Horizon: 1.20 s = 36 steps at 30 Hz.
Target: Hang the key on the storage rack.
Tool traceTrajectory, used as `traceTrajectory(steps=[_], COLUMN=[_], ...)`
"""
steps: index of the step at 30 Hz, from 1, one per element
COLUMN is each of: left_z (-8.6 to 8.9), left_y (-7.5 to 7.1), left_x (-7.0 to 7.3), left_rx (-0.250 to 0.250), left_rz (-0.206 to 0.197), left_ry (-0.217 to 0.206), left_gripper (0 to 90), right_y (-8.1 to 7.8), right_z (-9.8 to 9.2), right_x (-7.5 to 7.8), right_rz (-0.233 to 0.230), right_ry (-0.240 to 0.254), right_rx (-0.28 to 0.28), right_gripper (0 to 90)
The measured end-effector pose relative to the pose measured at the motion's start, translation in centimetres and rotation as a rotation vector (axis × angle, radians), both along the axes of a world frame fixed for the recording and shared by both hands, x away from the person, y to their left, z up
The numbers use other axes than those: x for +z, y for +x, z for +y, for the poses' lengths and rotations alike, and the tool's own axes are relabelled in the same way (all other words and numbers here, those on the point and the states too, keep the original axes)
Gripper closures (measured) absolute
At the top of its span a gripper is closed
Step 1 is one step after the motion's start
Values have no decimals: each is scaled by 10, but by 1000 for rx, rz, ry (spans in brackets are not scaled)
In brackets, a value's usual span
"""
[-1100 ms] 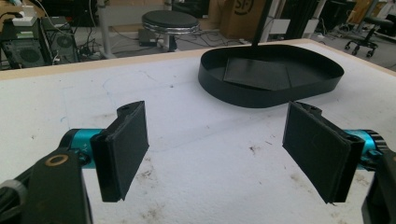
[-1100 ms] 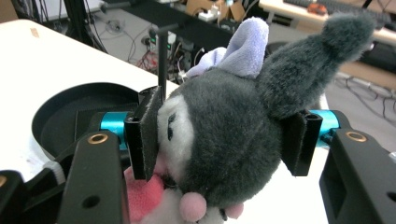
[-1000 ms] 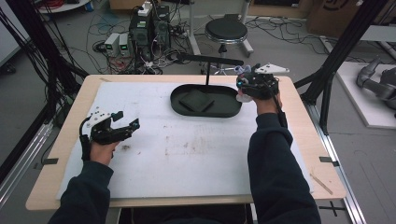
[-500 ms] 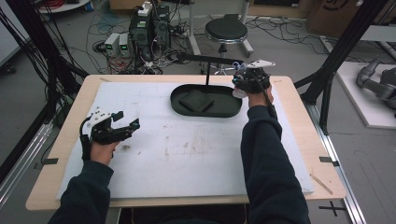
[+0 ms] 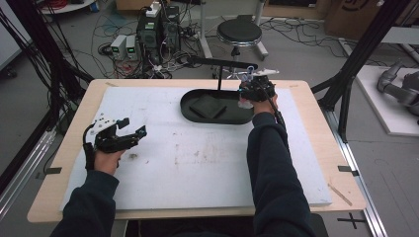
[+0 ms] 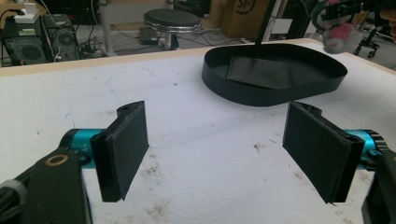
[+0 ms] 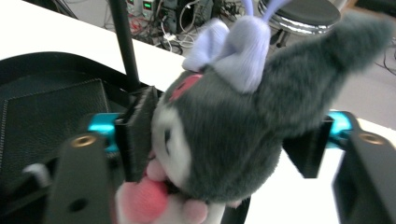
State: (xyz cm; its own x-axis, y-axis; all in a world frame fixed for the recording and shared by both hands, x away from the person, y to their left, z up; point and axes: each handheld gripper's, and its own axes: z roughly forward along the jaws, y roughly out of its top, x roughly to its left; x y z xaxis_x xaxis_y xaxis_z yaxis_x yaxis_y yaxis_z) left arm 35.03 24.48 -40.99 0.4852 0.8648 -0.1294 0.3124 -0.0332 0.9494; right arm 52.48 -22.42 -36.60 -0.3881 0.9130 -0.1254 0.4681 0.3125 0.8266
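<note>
A grey plush toy [image 7: 233, 126] with a lilac bow and pink feet sits between the jaws of my right gripper [image 7: 222, 140]. Those jaws have just been opening; the left pad [image 7: 137, 135] still touches the toy, while the right pad [image 7: 306, 149] stands clear of it. In the high view this gripper [image 5: 252, 96] hovers over the right end of a black oval tray [image 5: 188, 111], with the plush toy [image 5: 245, 102] beneath it. My left gripper [image 5: 134, 126] rests open and empty on the white mat at the left. The left gripper view has its wide-apart pads [image 6: 123, 149] facing the tray [image 6: 261, 95].
A dark square pad [image 5: 207, 105] lies inside the tray, from which a thin black post [image 5: 219, 74] with a horizontal arm rises. A white mat [image 5: 197, 163] covers the wooden table. Behind the table are a stool [image 5: 239, 33], cables and electronics.
My right hand has moved left and down, from beside the tray's right end to over it, carrying the plush toy. The left hand has stayed still.
</note>
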Motion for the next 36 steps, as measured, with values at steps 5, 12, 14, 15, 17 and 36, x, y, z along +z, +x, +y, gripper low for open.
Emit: traceTrajectory(steps=[5,12,14,15,17,36], left_z=[-1,0,1,1,1,-2], left_y=[0,1,1,1,2,-3], left_x=[0,0,1,1,2,6], left_rx=[-5,9,16,17,20,18], left_rz=[-1,-2,3,3,-2,-45], left_ry=[6,-14,-26,-28,-29,-26], left_gripper=[222,218,204,203,200,200], right_y=[-5,-33,-46,-57,-71,-183], right_z=[-8,-33,-40,-43,-49,-82], right_x=[-2,15,22,23,27,-30], right_rz=[-1,29,40,5,50,-10], right_ry=[26,58,59,50,37,17], right_rx=[-1,117,165,187,214,230], right_gripper=[207,207,207,210,209,210])
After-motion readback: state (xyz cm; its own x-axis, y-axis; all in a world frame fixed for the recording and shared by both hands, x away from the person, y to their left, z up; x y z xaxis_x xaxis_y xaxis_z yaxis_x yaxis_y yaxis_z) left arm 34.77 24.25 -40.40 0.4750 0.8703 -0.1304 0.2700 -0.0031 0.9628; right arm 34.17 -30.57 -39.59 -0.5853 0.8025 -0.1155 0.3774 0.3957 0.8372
